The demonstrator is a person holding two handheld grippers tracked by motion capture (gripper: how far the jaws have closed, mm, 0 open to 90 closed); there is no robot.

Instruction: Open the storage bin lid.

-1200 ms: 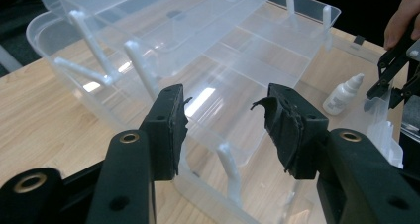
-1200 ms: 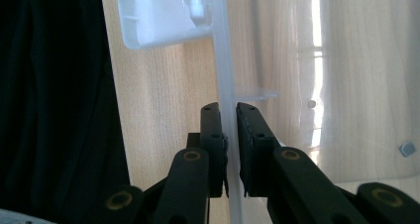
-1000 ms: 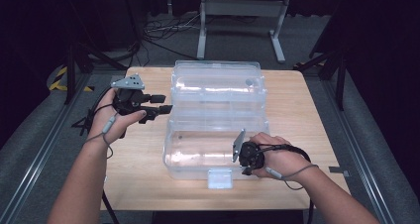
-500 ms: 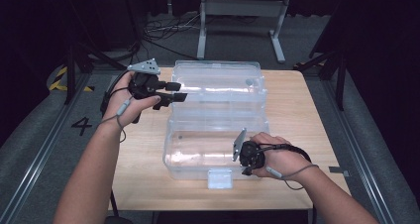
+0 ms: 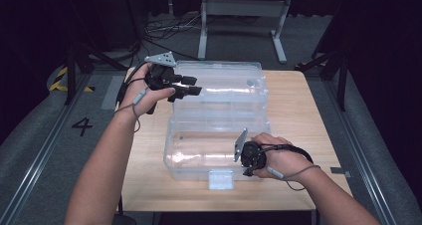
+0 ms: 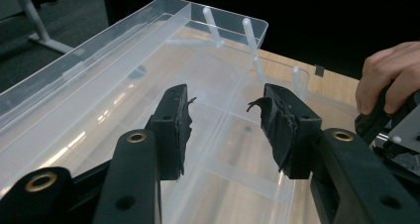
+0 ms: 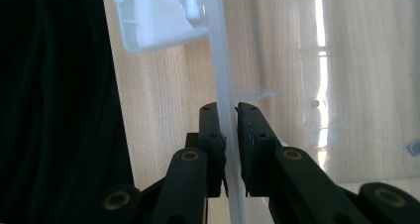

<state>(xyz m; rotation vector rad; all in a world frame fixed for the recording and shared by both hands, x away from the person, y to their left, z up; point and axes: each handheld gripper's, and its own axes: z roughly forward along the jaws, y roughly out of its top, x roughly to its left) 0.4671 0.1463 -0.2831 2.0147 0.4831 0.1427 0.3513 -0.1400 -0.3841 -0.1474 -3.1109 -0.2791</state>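
Since a second ago the left gripper (image 5: pixel 191 85) has travelled from the table's left edge up to the far half of the clear plastic box (image 5: pixel 219 120), while the right gripper (image 5: pixel 247 155) has stayed put on the near half. Over that stretch the left jaws have just been closing a little, yet they stand well apart with nothing between them; in the left gripper view (image 6: pixel 225 120) they hover over the box's open far tray, its floor and low dividers showing below the torn black pads (image 6: pixel 178 120).

The right gripper, seen in its own view (image 7: pixel 230 135), is clenched on the box's thin near wall (image 7: pixel 221 60), one pad on each side of the plastic. Just beside that grip, along the same wall, sits the white latch (image 5: pixel 221 179) at the middle of the box's front edge.

The box lies opened flat on the wooden table (image 5: pixel 293 110), two clear halves joined at a hinge across the middle, covering most of the tabletop. Both halves look bare inside; I can make out only moulded ribs and reflections.
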